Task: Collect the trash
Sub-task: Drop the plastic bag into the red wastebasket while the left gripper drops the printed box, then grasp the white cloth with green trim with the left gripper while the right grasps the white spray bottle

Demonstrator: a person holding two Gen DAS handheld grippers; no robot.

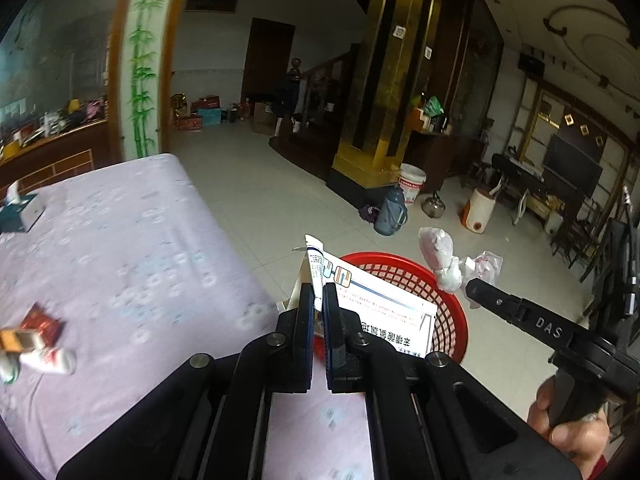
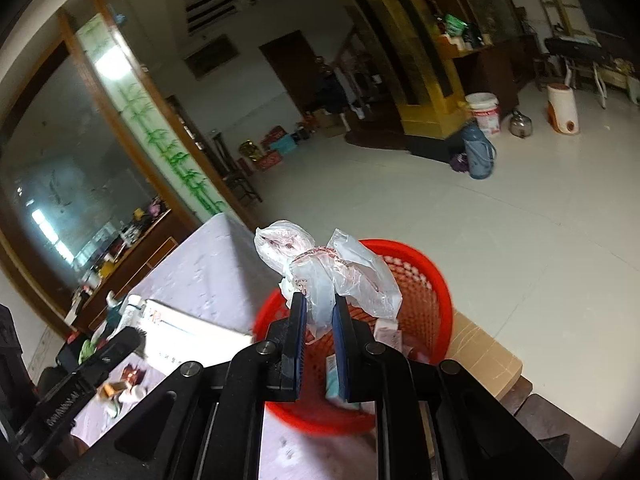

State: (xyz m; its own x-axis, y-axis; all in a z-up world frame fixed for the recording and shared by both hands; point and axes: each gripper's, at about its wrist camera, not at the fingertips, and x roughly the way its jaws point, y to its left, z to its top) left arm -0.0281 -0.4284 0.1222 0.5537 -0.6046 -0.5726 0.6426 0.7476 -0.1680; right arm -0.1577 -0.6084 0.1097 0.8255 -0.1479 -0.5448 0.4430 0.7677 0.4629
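Both loads hang over the red basket point(image 2: 424, 280): the left gripper point(image 1: 319, 292) clamps a white carton point(image 1: 384, 304), the right gripper point(image 2: 320, 304) a crumpled plastic bag point(image 2: 332, 268). Next, probably, each must release.

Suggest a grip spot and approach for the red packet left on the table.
Judging from the left wrist view, the red packet lies flat on the purple tablecloth, beside a small orange box. Come from above and pinch its far free edge, away from that box. It is blurred, so check its thickness first.

Both wrist views closely overlook the red basket point(image 1: 448, 312).
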